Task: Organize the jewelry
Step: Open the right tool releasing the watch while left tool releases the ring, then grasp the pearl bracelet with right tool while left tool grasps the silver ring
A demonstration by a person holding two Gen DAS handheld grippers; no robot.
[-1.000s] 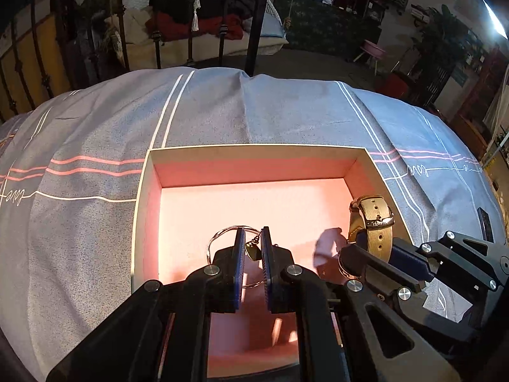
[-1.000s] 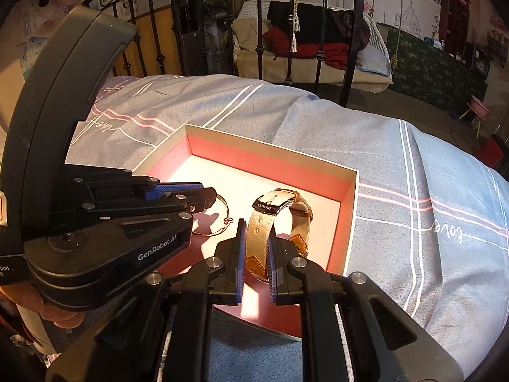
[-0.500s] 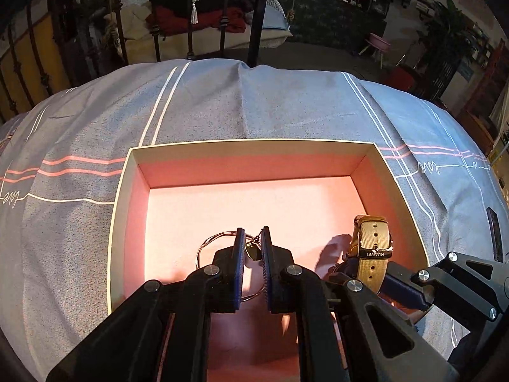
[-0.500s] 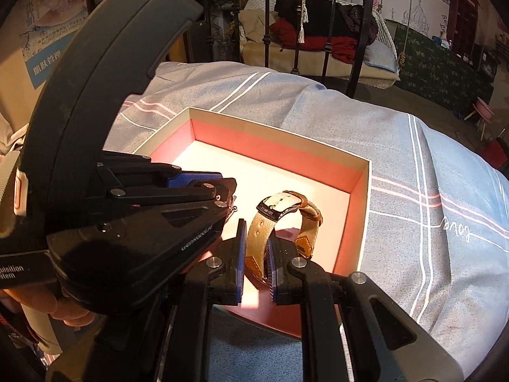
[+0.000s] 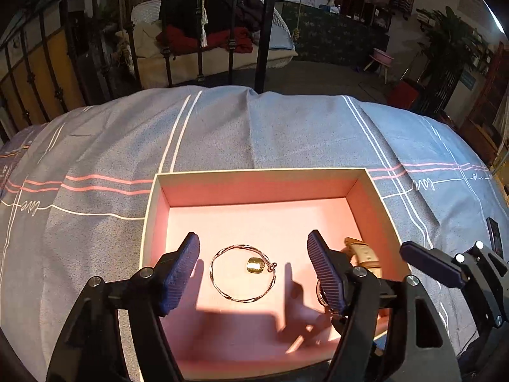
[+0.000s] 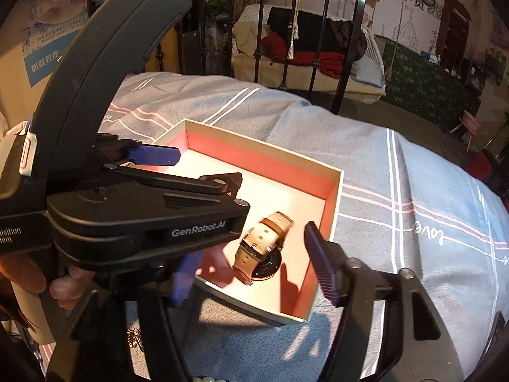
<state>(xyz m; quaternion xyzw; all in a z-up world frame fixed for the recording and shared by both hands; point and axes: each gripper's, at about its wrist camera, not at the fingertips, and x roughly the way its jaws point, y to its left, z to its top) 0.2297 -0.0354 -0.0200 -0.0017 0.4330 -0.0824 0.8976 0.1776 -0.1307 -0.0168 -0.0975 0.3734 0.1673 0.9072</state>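
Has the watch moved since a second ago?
Yes. The watch stood upright, pinched by the right gripper; now it lies tipped over on the box floor near the right wall, released between open fingers.

Striped grey-blue bedspread [image 5: 286,127]; black iron bedframe [image 5: 267,28]; possibly clothes [image 5: 203,36] behind.

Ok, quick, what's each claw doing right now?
Left claw: open, empty, over the bracelet in the box.
Right claw: open, empty, watch lying below.
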